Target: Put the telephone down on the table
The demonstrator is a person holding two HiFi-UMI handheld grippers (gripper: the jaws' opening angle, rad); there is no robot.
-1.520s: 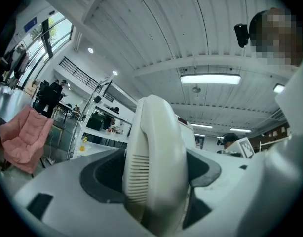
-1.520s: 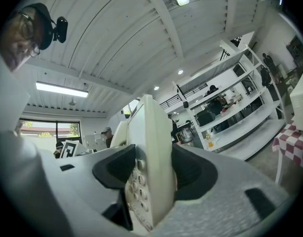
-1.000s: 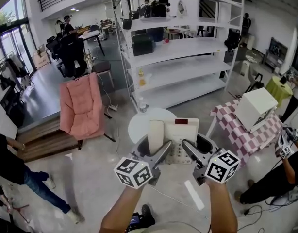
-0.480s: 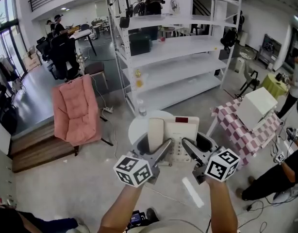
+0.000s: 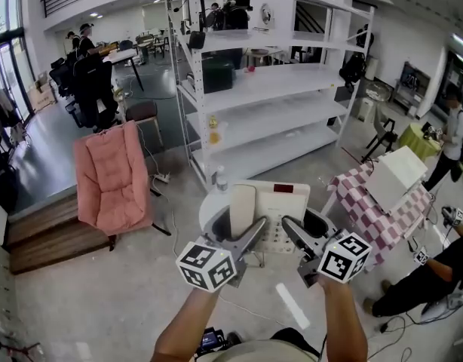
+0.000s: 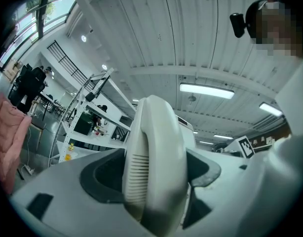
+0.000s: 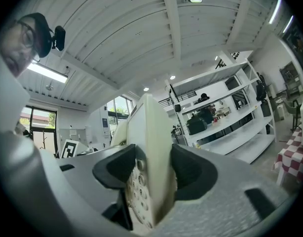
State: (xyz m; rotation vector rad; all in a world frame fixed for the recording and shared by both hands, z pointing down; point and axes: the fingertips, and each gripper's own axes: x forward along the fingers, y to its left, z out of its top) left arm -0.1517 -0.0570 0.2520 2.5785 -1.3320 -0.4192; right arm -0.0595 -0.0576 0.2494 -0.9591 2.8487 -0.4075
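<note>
Two tools hold the telephone [image 5: 280, 202] up at lower centre of the head view, over the round white desk [image 5: 209, 202]. The left tool [image 5: 254, 236] clamps the handset [image 6: 154, 167], the right tool [image 5: 292, 236] the keypad edge. Likely light, stiff, slick plastic with a loose handset, so hold both sides.

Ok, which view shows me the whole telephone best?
Head view: the telephone shows nearly whole, handset on its left. Left gripper view shows only the handset's end gripped between the fingers; right gripper view only the keypad edge, gripped likewise.
</note>
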